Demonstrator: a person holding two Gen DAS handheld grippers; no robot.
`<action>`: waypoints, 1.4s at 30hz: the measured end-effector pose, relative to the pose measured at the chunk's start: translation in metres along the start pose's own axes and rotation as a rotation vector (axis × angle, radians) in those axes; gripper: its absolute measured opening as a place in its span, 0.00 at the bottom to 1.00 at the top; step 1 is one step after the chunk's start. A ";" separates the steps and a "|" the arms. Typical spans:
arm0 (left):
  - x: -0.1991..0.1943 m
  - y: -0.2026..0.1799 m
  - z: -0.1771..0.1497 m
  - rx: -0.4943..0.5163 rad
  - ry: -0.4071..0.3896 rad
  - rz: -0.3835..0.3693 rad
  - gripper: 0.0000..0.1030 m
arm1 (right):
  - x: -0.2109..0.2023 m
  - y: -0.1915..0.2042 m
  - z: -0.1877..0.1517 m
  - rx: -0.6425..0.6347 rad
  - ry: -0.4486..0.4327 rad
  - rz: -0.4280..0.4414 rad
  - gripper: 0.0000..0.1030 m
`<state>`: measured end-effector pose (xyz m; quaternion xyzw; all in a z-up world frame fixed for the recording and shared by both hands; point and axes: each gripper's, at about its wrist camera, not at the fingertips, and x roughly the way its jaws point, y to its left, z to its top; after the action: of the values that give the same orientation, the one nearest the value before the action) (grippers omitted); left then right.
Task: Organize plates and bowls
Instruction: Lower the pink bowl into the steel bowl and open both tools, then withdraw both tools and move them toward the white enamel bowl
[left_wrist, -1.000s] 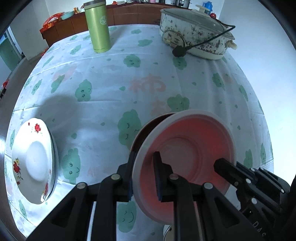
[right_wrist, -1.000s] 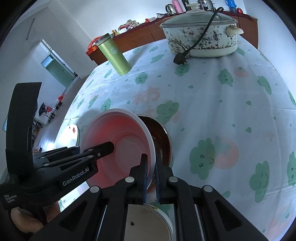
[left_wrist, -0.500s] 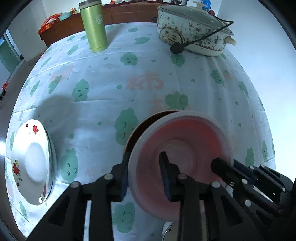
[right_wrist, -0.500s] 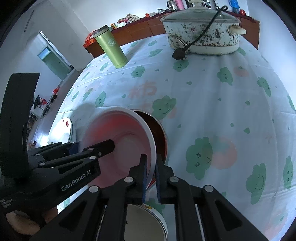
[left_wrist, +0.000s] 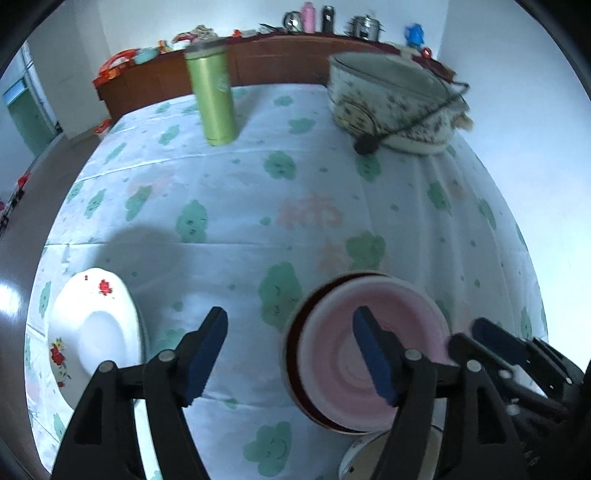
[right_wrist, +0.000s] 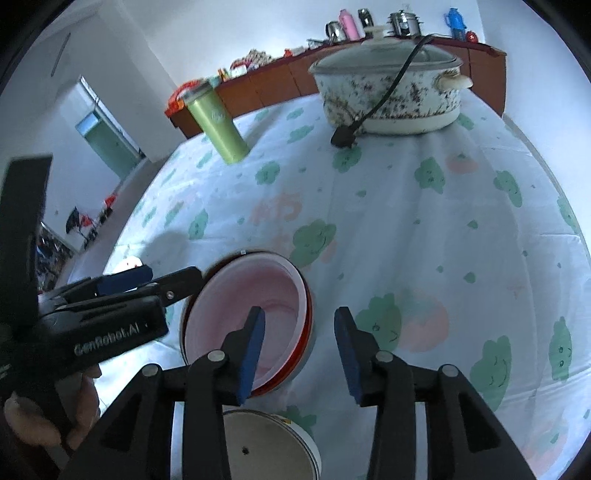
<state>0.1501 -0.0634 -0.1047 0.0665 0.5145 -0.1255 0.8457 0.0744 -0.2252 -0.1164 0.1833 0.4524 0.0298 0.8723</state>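
Your pink bowl (left_wrist: 373, 354) sits nested in the red bowl (right_wrist: 303, 332), both grippers (left_wrist: 291, 354) (right_wrist: 299, 347) spread empty; the plate (left_wrist: 92, 332) to your left gripper's left and the white bowl (right_wrist: 273, 443) beneath your right gripper remain.

- The dark red bowl (left_wrist: 295, 354) is largely covered by the pink bowl (left_wrist: 373, 354) nested in it; only a rim crescent is shown.
- A white bowl (right_wrist: 266, 446) is cut off by the bottom edge and partly masked by the right gripper (right_wrist: 299, 350).
- The electric pot (left_wrist: 391, 107) and green flask (left_wrist: 214, 99) are blurred in the left wrist view.
- Items on the sideboard (right_wrist: 369, 20) are too small to be identified.
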 end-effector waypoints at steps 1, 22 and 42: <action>-0.001 0.004 0.000 -0.011 -0.002 -0.001 0.69 | -0.004 -0.001 0.000 0.006 -0.011 0.002 0.41; -0.040 0.022 -0.070 -0.041 -0.038 0.035 0.69 | -0.057 0.007 -0.046 -0.017 -0.070 -0.045 0.42; -0.076 0.014 -0.111 -0.007 -0.065 0.042 0.69 | -0.099 0.023 -0.091 -0.029 -0.124 -0.042 0.42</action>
<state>0.0262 -0.0120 -0.0888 0.0701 0.4859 -0.1079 0.8645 -0.0545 -0.1987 -0.0794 0.1627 0.4006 0.0066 0.9016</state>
